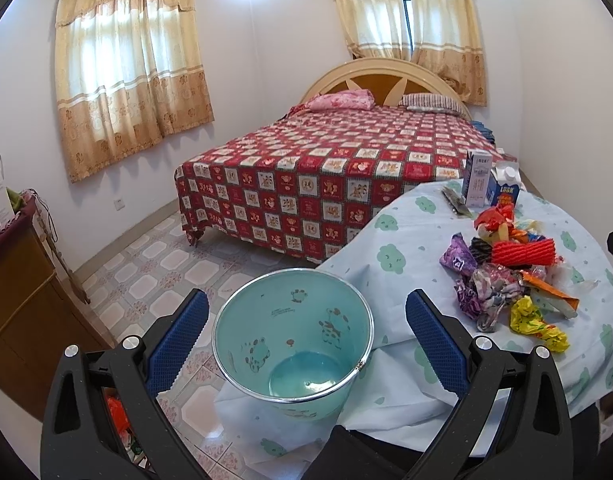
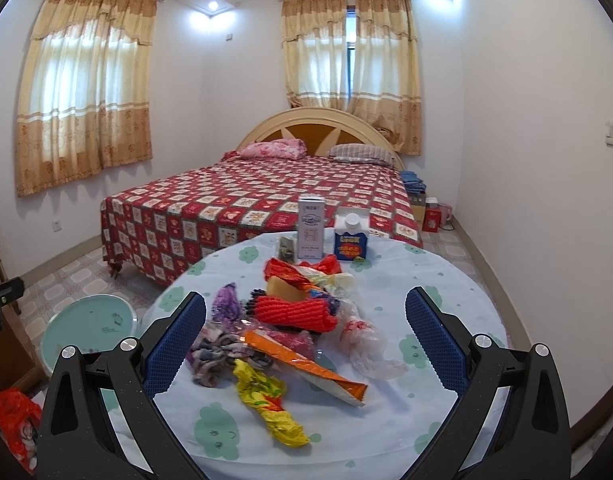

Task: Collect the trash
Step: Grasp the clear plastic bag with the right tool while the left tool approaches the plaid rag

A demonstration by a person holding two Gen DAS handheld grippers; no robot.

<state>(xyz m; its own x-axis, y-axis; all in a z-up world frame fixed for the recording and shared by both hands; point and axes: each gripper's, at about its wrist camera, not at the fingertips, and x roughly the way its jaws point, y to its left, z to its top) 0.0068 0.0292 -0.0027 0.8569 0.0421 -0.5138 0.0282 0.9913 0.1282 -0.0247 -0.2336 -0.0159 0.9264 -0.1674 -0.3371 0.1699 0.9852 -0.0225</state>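
Two claws stand spread and empty: the right gripper [image 2: 306, 344] faces the trash pile [image 2: 290, 328] on the round table [image 2: 446, 280], directly ahead and nearer; the left gripper [image 1: 306, 344] frames the empty bin [image 1: 292, 336] beside the table.

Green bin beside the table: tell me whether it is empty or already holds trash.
Empty. The left wrist view looks straight into the green bin: bare bottom and walls, no wrappers inside. The trash pile lies on the table.

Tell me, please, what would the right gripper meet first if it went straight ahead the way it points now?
Probably the pile of crumpled wrappers on the table, between the open right gripper's fingers; the orange packet looks nearest, though depth is unclear.
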